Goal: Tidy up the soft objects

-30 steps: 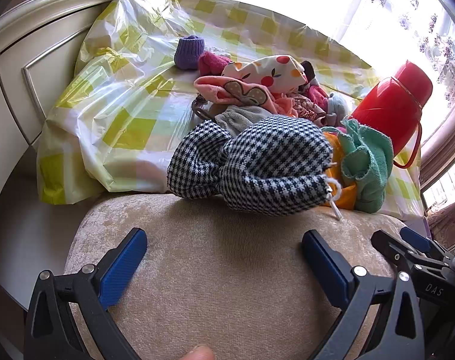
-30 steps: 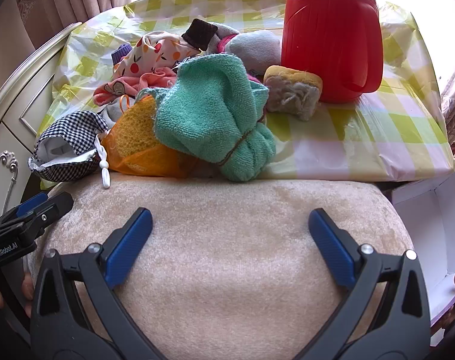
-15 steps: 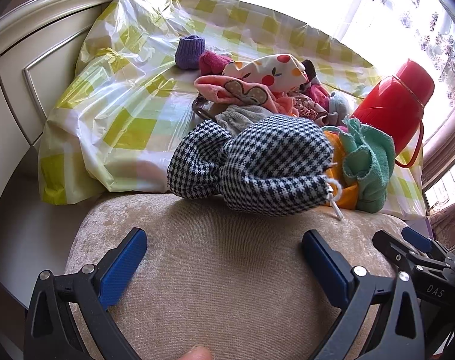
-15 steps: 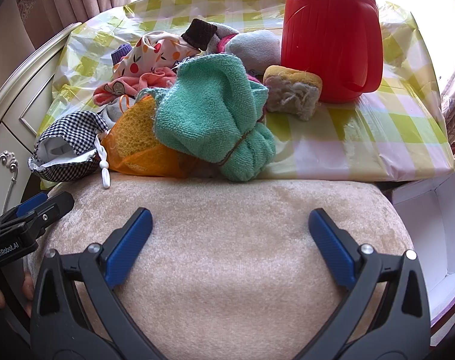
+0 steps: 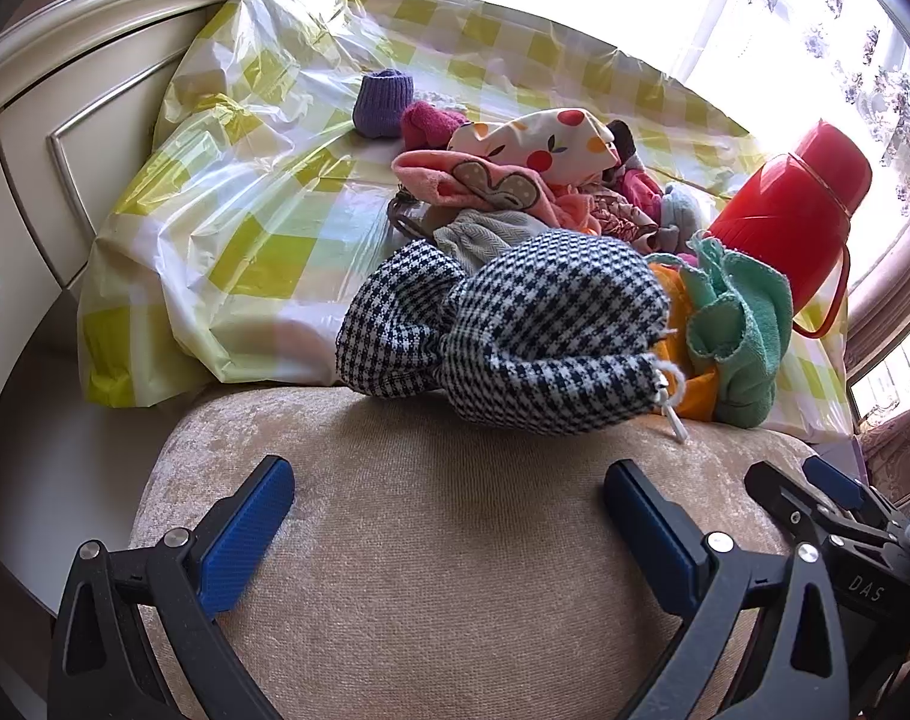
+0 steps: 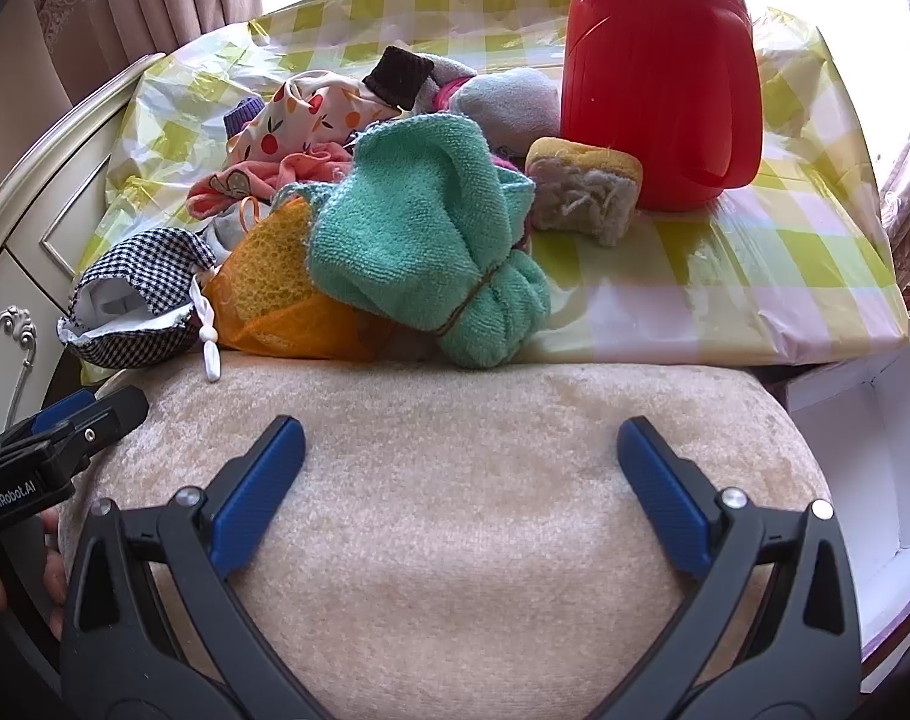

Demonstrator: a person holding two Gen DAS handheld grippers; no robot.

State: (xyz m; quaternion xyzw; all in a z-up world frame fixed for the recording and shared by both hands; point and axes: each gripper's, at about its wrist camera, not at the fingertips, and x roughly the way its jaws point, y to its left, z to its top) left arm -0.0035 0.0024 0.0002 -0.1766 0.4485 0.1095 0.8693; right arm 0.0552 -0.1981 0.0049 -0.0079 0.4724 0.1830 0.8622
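Note:
A pile of soft things lies on a table with a yellow checked plastic cloth (image 5: 227, 228). In front is a black-and-white houndstooth pouch (image 5: 515, 330), also in the right wrist view (image 6: 137, 282). Beside it are an orange mesh cloth (image 6: 275, 288), a green towel (image 6: 419, 240), a fruit-print cloth (image 5: 533, 138), a pink cloth (image 5: 455, 180), a purple sock (image 5: 383, 102) and a sponge (image 6: 581, 189). My left gripper (image 5: 449, 510) is open and empty over a beige cushion (image 5: 425, 540), short of the pouch. My right gripper (image 6: 461, 468) is open and empty, short of the towel.
A red thermos jug (image 6: 659, 78) stands at the back right of the table. A white cabinet with drawers (image 5: 53, 120) is on the left. An open white box (image 6: 863, 456) sits low on the right beside the cushion.

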